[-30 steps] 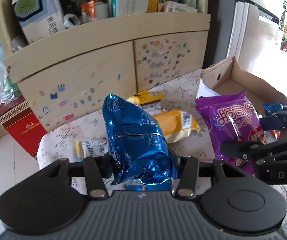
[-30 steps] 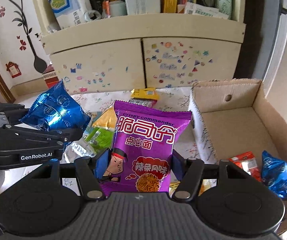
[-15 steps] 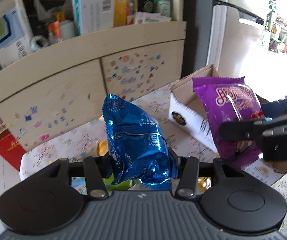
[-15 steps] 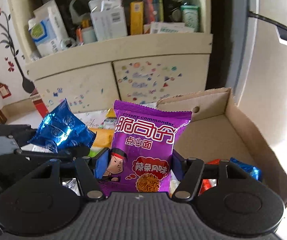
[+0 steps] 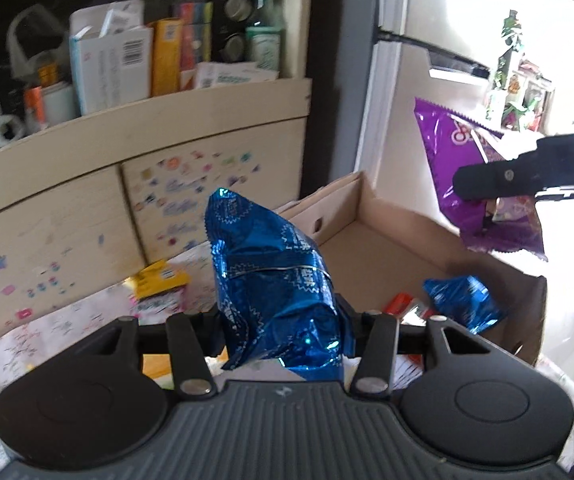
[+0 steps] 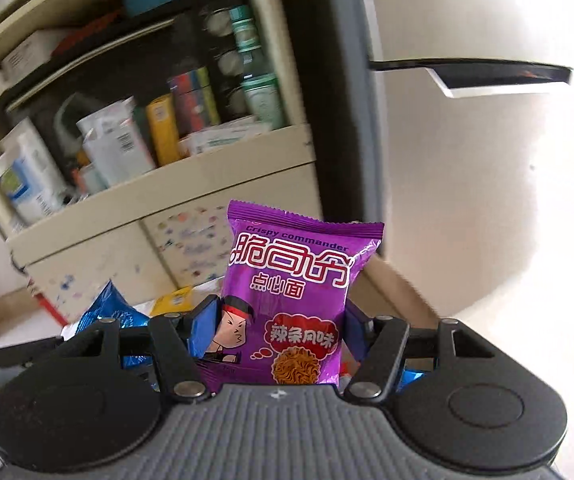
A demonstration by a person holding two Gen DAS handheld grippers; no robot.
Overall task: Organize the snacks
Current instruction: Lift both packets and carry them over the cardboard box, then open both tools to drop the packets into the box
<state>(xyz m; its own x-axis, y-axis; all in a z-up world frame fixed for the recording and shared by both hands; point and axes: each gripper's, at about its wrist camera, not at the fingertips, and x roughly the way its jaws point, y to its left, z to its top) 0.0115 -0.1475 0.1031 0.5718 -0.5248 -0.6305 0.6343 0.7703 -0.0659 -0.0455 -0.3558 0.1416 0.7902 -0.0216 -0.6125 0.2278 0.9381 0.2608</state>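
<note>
At the bottom centre of the left wrist view, the left gripper (image 5: 283, 320) has its jaws closed on a crinkled blue foil packet (image 5: 271, 284), which stands upright between the fingers and fills the middle of the frame. In the right wrist view the right gripper (image 6: 279, 332) likewise clamps a purple noodle snack bag (image 6: 291, 304) — upright, its printed front facing the camera, centre of the frame.

Just behind the blue foil packet, toward the lower right of the left view, an open cardboard box (image 5: 371, 236) sits on a floral tablecloth (image 5: 47, 332). Inside it, near the right wall, lie a second blue packet (image 5: 463, 300) and a red wrapper (image 5: 399, 304) beside it. The purple bag, seen from the left view, hangs in the upper right, above the box's right side, pinched by the dark finger of the other gripper.

Left of the box, a yellow packet (image 5: 159, 280) lies on the cloth.

Farther back, in the upper left of both views, a cream cabinet (image 5: 87, 168) with small coloured stickers on its doors carries a shelf crowded with cartons and bottles — somewhat blurred.
</note>
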